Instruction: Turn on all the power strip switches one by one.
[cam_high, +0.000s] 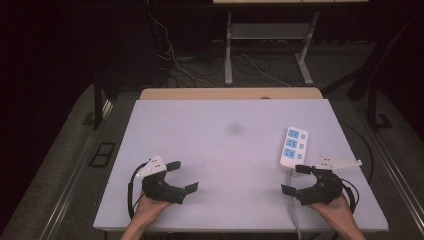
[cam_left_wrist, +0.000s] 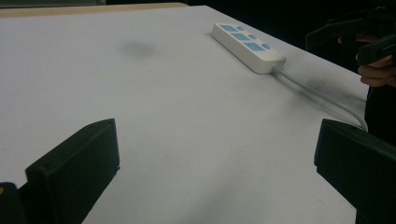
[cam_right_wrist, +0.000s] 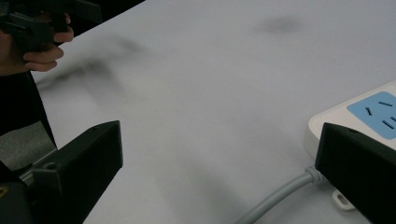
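Power strip (cam_high: 293, 147) lies flat at table's (cam_high: 215, 150) right side, cord (cam_high: 294, 210) trailing toward near edge. Right gripper (cam_high: 296, 179) just beside its cord end, jaws apart, nothing held. Left gripper (cam_high: 182, 175) well apart, jaws apart, empty. Looks like approach step; next move calls for closing right gripper on strip.

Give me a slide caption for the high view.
Two open hand-held grippers, left and right, rest on a white table near a power strip.

Glossy plastic power strip (cam_high: 293, 147), matt tabletop (cam_high: 220, 150)
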